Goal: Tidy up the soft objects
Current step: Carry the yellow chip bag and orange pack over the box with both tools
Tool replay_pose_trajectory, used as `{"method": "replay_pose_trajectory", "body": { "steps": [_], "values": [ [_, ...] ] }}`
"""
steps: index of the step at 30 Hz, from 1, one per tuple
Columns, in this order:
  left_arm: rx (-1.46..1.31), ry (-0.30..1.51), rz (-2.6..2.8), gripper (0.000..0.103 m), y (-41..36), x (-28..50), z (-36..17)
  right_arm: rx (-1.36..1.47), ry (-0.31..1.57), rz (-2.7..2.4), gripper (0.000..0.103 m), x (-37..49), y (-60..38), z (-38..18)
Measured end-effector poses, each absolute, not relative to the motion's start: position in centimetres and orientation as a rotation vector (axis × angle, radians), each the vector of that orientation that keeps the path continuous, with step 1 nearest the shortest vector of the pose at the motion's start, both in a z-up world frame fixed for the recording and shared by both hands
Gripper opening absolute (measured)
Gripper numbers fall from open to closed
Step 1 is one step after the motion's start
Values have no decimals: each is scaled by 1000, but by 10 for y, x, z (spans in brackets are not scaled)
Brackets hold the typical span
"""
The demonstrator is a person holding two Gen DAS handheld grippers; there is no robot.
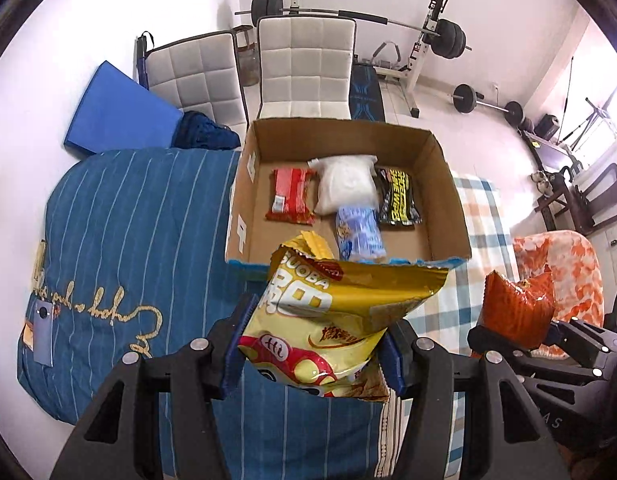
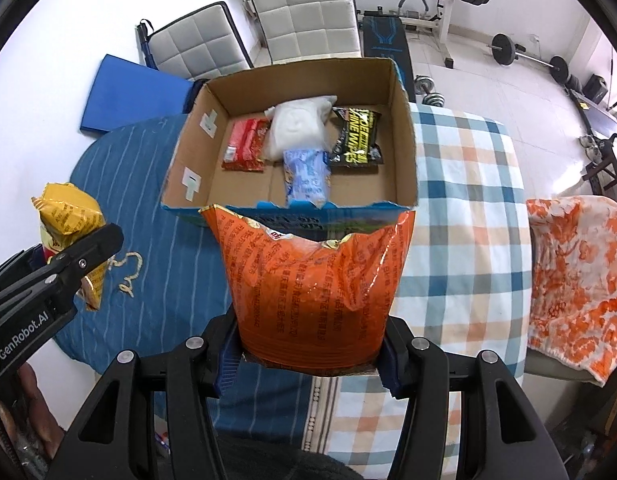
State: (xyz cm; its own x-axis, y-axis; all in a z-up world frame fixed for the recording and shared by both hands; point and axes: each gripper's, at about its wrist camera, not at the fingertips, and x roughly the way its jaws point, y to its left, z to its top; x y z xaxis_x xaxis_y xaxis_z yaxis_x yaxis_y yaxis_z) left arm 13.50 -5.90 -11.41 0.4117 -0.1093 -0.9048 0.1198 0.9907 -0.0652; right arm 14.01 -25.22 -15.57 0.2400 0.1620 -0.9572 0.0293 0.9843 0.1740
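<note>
The left gripper [image 1: 312, 356] is clamping a yellow snack bag [image 1: 340, 320] in the air just in front of the cardboard box's [image 1: 448, 200] near wall, while the right gripper [image 2: 308, 356] is pinching an orange snack bag [image 2: 316, 280] before that same wall. Inside the box, 4 packets are lying: a red packet [image 1: 290, 196], a white pouch [image 1: 346, 184], a black-and-yellow packet [image 1: 398, 198] and a blue packet [image 1: 360, 234]. The box is sitting on the blue striped bedding [image 1: 140, 232].

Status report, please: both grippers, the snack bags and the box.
Left gripper shut on yellow snack bag. Right gripper shut on orange snack bag. Open cardboard box ahead, four packets inside. Nothing blocking.
</note>
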Motion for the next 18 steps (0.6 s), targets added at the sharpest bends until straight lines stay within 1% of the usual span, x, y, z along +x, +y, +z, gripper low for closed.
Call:
{"method": "replay_pose_trajectory", "body": {
  "steps": [8,18],
  "values": [
    [13,1138,-156,53,-63,174,-116,176,1318,96,58,178,-254,-159],
    [17,1214,-166,53,-68,242,-155,166,1330,5,58,243,-273,-191]
  ]
}}
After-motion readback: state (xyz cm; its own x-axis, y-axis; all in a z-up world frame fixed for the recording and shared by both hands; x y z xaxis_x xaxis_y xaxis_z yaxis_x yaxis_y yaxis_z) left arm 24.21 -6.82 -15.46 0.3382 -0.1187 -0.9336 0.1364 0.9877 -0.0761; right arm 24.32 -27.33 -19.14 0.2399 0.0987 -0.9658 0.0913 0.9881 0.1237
